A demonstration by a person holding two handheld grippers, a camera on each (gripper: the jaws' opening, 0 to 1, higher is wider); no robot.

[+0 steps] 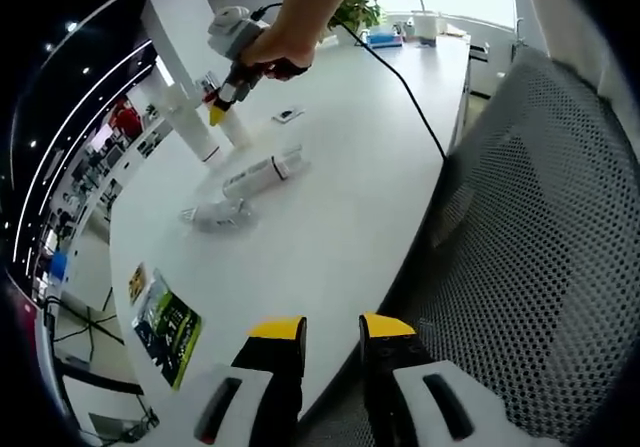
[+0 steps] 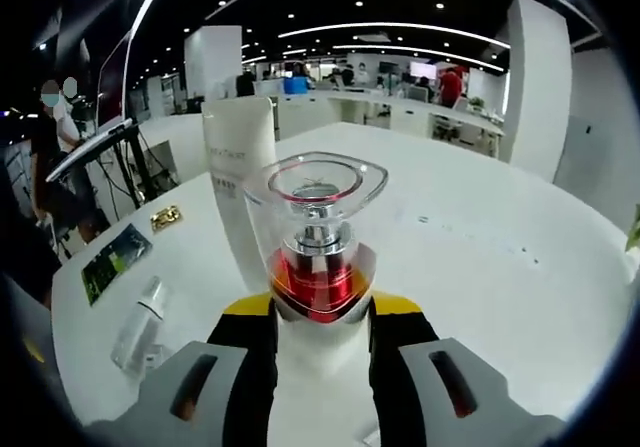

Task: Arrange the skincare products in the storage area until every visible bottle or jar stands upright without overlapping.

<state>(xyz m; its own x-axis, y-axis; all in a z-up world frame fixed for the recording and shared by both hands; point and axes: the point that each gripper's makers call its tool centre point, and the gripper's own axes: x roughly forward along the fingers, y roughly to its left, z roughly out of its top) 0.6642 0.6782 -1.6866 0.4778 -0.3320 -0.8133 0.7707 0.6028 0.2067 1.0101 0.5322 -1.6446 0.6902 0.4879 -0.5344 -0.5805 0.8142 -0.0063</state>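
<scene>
My right gripper (image 2: 320, 307) is shut on a small bottle (image 2: 318, 257) with a clear cap and a red band, holding it upright over the white table (image 2: 480, 257). Just behind it stands a tall white tube (image 2: 238, 157). The left gripper view has the same right gripper (image 1: 218, 107) in a person's hand, with the bottle (image 1: 236, 130) beside the standing tube (image 1: 193, 127). A white tube (image 1: 262, 172) and a clear bottle (image 1: 215, 215) lie flat on the table nearby. The clear bottle (image 2: 140, 332) also lies to my right gripper's left. My left gripper (image 1: 330, 329) stays open and empty near the table edge.
A grey mesh chair back (image 1: 540, 237) stands close on the right of the left gripper. A black cable (image 1: 410, 97) runs across the table (image 1: 340, 197). A green booklet (image 1: 165, 327) lies near the edge, and a potted plant (image 1: 355, 12) stands far off.
</scene>
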